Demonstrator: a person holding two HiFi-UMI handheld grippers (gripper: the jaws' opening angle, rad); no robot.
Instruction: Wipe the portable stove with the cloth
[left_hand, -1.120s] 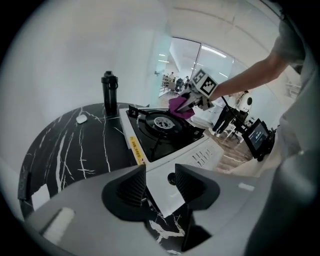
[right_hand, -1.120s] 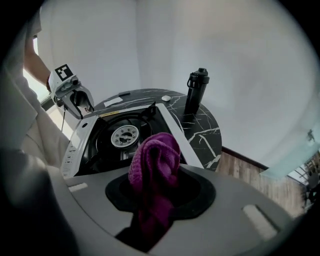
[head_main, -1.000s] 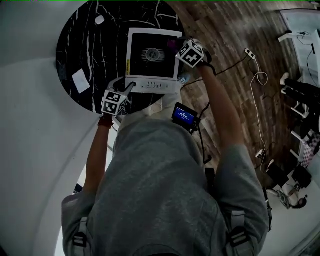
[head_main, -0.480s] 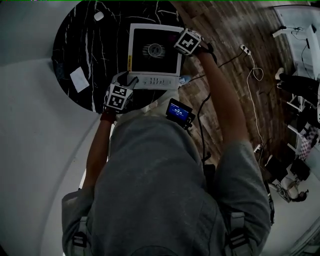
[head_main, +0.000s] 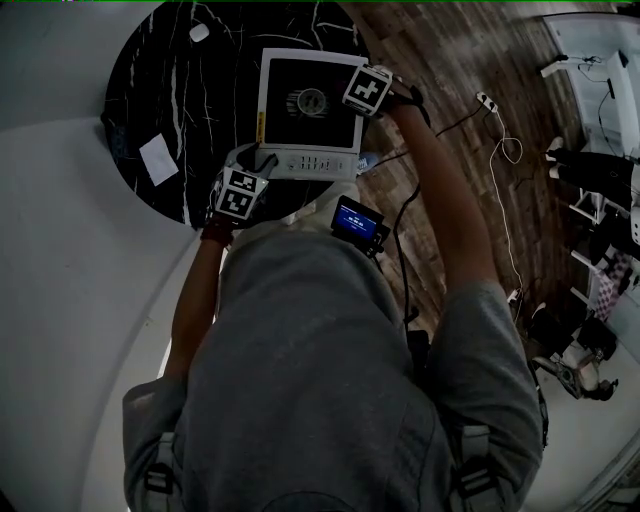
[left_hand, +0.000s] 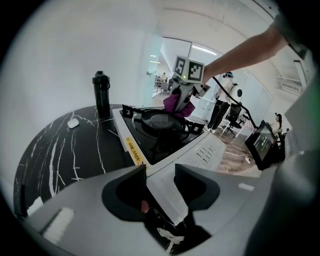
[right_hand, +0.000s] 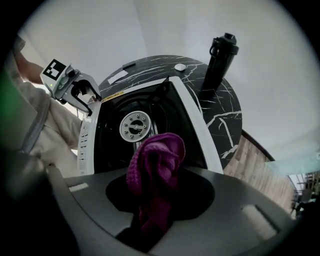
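Note:
The portable stove, white with a black top and a round burner, sits on the round black marble table. My left gripper is at the stove's near left corner, and its jaws clamp the white front edge. My right gripper points down over the right side of the stove top, beside the burner. It is shut on a bunched purple cloth, which also shows in the left gripper view. Whether the cloth touches the stove top I cannot tell.
A tall black bottle stands on the table beyond the stove. A white card and a small white object lie on the table's left part. A screen device hangs at the person's chest, and cables lie on the wooden floor at right.
My right gripper has tipped and shifted slightly inward over the stove top with the cloth in it. My left gripper has stayed clamped on the stove's front corner.

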